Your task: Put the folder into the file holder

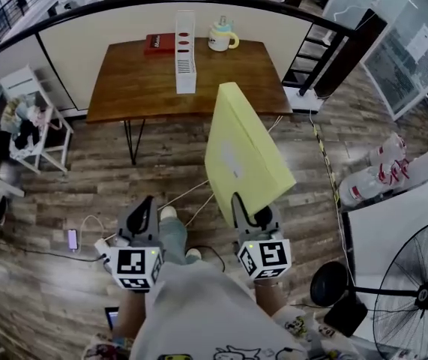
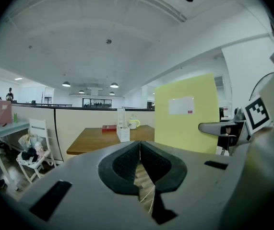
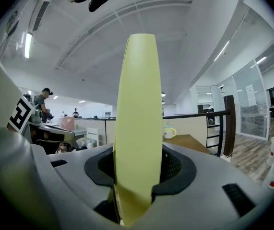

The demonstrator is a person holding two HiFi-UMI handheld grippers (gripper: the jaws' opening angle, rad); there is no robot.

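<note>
Yellow folder [image 1: 243, 156] pinched upright in right gripper [image 1: 252, 214] fingers; left gripper [image 1: 145, 212] fingers closed, empty. Hold firm, carry to file holder [image 1: 186, 51] well ahead of fingers, lower edge-first.

Open floor [image 1: 161, 163] leads up to the desk [image 1: 139, 81]. A red book [image 1: 159, 43] and a mug [image 1: 221, 37] flank the file holder's [image 1: 186, 55] far end; its near end stands clear.
</note>
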